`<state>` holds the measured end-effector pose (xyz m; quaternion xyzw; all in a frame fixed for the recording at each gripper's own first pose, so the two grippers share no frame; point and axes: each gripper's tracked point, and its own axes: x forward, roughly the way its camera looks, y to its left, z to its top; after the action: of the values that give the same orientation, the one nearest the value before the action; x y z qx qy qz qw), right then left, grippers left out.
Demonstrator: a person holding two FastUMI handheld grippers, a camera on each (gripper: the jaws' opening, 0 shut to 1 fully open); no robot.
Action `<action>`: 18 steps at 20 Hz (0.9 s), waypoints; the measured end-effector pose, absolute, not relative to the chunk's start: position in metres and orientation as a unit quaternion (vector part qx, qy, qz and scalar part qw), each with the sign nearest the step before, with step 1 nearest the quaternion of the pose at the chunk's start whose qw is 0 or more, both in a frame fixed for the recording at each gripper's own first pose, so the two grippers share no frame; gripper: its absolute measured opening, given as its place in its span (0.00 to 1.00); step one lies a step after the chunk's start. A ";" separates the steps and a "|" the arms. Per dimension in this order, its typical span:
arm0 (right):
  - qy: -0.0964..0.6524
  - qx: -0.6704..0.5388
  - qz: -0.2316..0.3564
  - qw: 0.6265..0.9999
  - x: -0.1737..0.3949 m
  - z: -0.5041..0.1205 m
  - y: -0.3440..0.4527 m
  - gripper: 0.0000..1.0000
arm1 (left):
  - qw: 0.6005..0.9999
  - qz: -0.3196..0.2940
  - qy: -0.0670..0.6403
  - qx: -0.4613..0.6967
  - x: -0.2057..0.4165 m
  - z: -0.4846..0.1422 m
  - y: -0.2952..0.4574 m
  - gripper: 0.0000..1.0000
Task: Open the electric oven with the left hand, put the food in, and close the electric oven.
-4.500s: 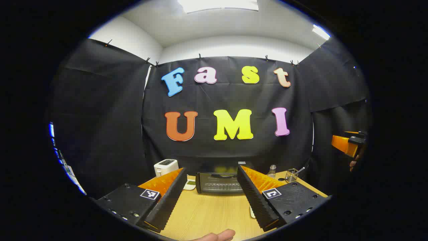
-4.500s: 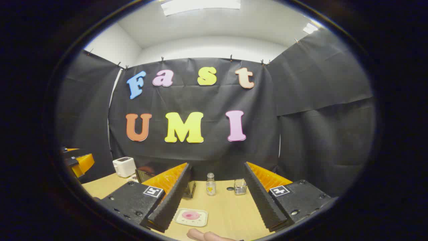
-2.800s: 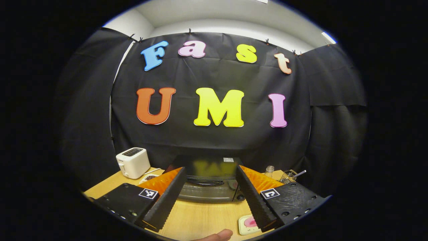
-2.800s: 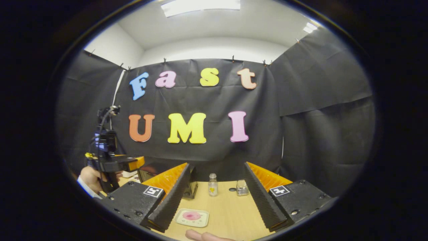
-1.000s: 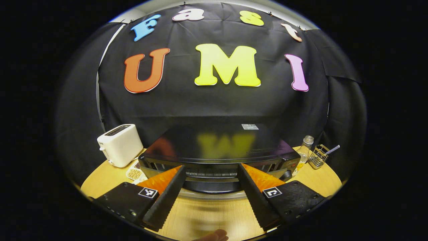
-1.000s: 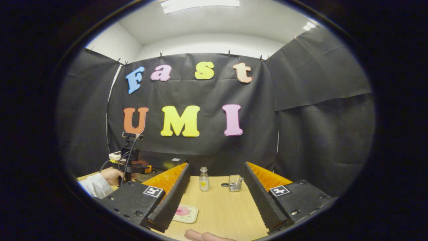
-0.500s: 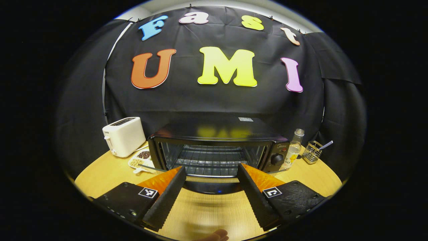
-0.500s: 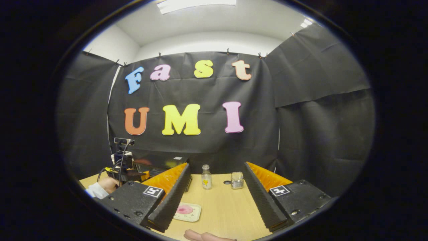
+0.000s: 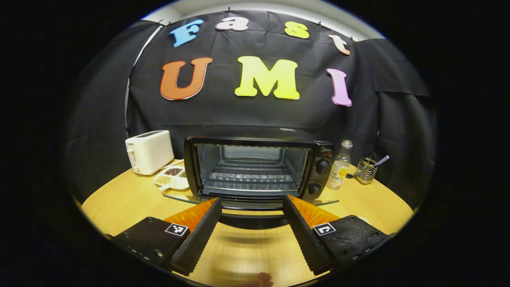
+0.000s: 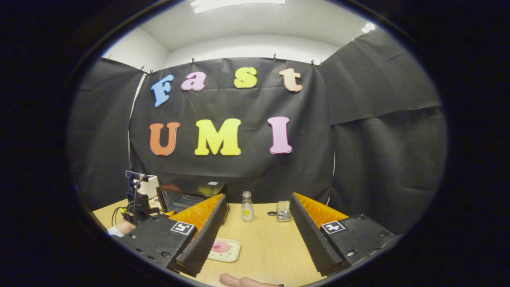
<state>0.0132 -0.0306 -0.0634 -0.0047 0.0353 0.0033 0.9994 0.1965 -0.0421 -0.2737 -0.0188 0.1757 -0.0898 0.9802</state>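
A: Left gripper [image 9: 251, 199]?

B: Fingers spread wide apart, low over the wooden table [image 9: 119, 199], pointing at the electric oven [image 9: 255, 167] at 12 o'clock. Gripping nothing.

A: And the oven door [image 9: 247, 204]?

B: Swung down flat toward the camera, seen edge-on, with its dark handle [image 9: 253, 221] lying between the two fingers (touching them or not, cannot tell). Wire rack [image 9: 251, 177] bare inside.

A: Around the oven?

B: In the left gripper view, white toaster [image 9: 149, 151] at 10 o'clock of it, with a divided dish of beans and seeds [image 9: 171, 179] just in front. Clear bottle [image 9: 338, 165] close at 3 o'clock, beside the two knobs, then a small wire holder [image 9: 364, 170] farther out the same way.

A: Right gripper [image 10: 257, 197]?

B: Also parted wide, clamped on nothing, hovering above the table.

A: Location of the food?

B: Pink food [image 10: 218, 246] on a small pale plate [image 10: 231, 253], resting on the table at 7 o'clock in the right gripper view, partly behind that gripper's left finger. Well apart from the oven, at 10 o'clock there.
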 end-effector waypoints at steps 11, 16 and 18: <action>0.054 -0.003 0.002 0.999 0.023 -0.078 -0.027 0.96 | 0.972 -0.094 0.216 0.012 0.166 -0.325 -0.040 0.95; 0.083 0.004 0.015 0.996 0.030 -0.095 -0.019 0.96 | 0.958 -0.091 0.272 0.002 0.153 -0.364 -0.041 0.95; 0.091 -0.003 0.014 0.996 0.034 -0.101 -0.017 0.96 | 0.961 -0.093 0.259 0.009 0.156 -0.362 -0.040 0.94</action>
<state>0.0342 -0.0167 -0.1014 -0.0033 0.0906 0.0136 0.9958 0.1556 -0.0401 -0.3620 0.0094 0.2594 -0.0932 0.9612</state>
